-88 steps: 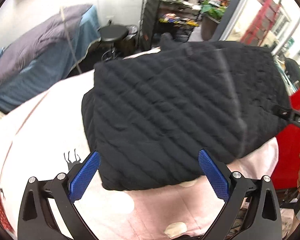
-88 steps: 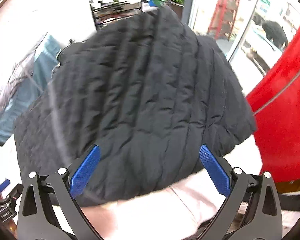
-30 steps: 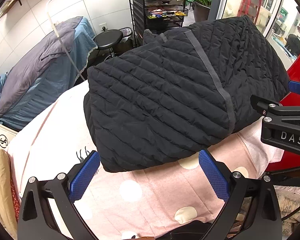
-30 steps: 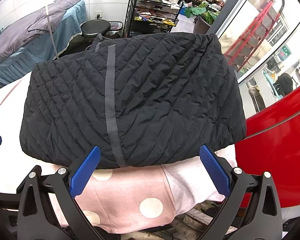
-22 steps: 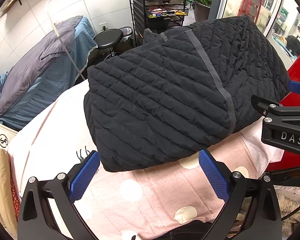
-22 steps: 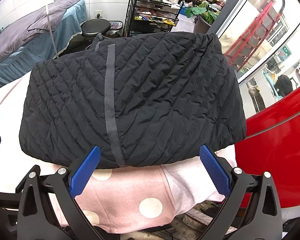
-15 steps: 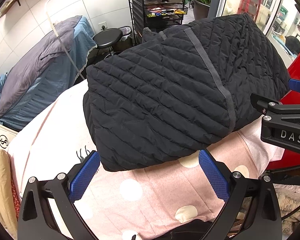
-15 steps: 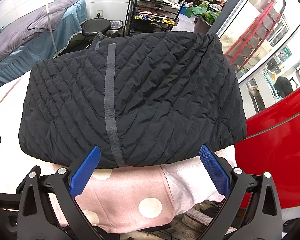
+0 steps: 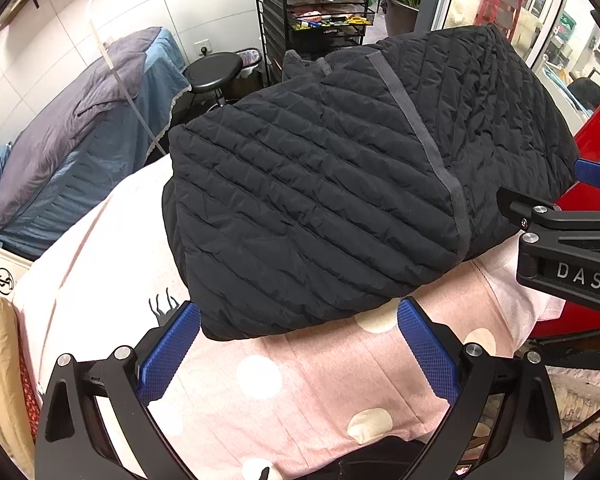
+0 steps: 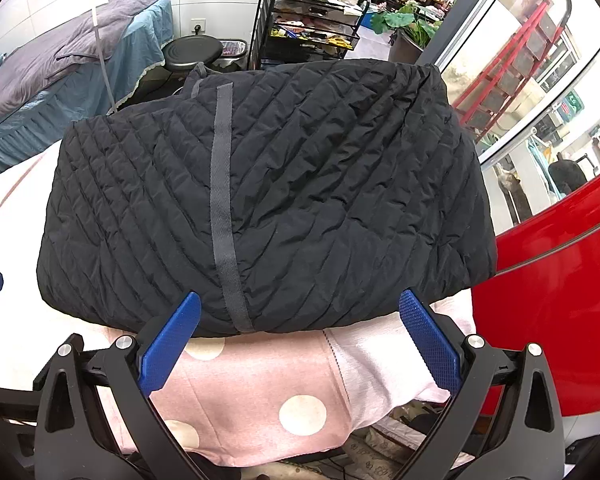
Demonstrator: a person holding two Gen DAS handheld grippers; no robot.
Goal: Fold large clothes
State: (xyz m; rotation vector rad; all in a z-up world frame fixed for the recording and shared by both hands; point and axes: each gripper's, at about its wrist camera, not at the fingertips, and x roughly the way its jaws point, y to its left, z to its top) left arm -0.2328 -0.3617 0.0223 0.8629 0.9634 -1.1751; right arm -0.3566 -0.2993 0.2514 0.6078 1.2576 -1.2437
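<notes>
Lying folded: 1 black quilted jacket [image 10: 300,184] on pink dotted sheet [image 10: 260,392]
Claws: 2, left claw [image 9: 298,350] & right claw [image 10: 298,344], both spread wide, empty

**Open cloth in front, crowded at the back**

The folded black jacket [image 10: 260,200] covers most of the pink dotted sheet [image 10: 260,380], leaving a bare strip along its near edge. A red panel [image 10: 548,320] closes in just beside its right end. Behind it stand a black stool [image 9: 216,70] and wire rack [image 10: 312,20].
</notes>
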